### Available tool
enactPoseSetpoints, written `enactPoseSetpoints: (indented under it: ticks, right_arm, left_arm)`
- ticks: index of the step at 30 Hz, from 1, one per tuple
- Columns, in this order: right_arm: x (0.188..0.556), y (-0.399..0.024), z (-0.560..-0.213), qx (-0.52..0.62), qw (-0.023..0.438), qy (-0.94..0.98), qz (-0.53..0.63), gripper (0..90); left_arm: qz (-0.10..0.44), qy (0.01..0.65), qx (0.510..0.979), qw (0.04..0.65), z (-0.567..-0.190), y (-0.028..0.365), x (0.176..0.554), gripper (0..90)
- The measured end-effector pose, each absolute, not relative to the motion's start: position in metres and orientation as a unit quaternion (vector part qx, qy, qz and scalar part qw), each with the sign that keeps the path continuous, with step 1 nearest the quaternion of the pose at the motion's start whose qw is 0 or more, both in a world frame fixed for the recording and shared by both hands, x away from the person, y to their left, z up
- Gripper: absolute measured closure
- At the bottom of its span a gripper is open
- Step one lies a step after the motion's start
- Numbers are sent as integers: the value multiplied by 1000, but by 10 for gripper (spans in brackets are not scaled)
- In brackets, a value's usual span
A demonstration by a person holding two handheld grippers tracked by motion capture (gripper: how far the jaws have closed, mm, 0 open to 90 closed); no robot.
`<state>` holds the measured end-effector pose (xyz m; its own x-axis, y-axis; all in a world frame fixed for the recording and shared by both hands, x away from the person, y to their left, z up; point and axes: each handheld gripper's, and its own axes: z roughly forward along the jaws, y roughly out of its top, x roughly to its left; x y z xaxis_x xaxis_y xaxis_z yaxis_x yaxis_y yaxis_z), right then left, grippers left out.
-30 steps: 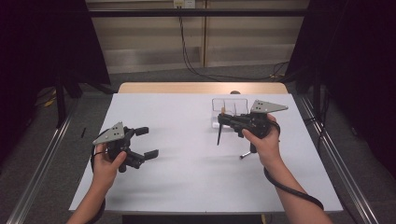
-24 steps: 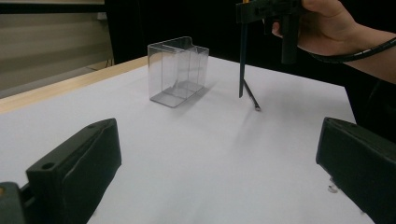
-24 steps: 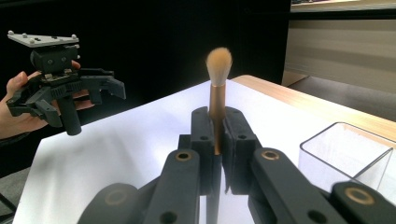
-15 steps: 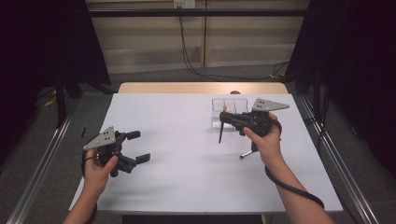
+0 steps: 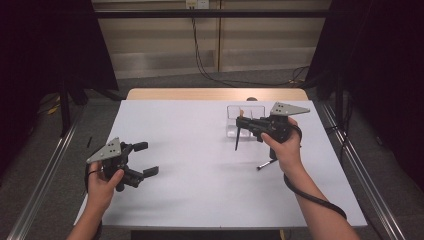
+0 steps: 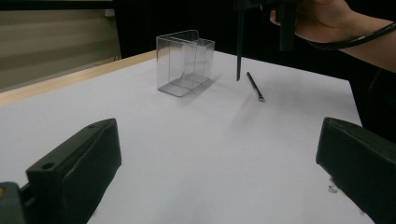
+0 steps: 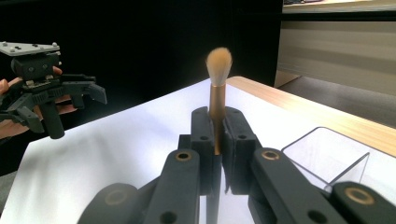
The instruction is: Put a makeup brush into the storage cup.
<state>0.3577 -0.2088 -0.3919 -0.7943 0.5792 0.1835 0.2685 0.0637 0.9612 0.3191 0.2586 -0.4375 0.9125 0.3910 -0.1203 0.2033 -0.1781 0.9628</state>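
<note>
My right gripper is shut on a makeup brush, held upright beside a clear plastic box at the table's back right. The brush has a gold ferrule and pale bristles above the jaws, and its dark handle hangs below them, tip off the table. A second dark brush lies flat on the white table, right of the held one. My left gripper hovers at the front left. Its jaws stand wide open with nothing between them, and its fingers frame bare tabletop.
The white table has a wooden strip along its far edge. The clear box has a divider inside. Dark curtains and metal floor rails flank both sides. My left gripper appears far off across the table.
My left gripper has drifted a little left and nearer the front edge, still open. My right gripper has stayed almost still with the brush.
</note>
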Motion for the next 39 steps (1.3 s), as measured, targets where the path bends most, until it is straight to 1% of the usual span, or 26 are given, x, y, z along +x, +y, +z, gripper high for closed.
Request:
enactPoseSetpoints:
  ticks: [5, 28, 39]
  right_arm:
    - [362, -212, -387, 300, 131, 714, 619, 847]
    - [388, -230, -352, 317, 179, 699, 616, 847]
    - [398, -232, -336, 324, 205, 698, 604, 847]
  left_arm:
    - [76, 192, 764, 611, -438, 260, 318, 0]
    - [73, 196, 757, 619, -440, 264, 316, 0]
    - [69, 190, 758, 621, -439, 258, 326, 0]
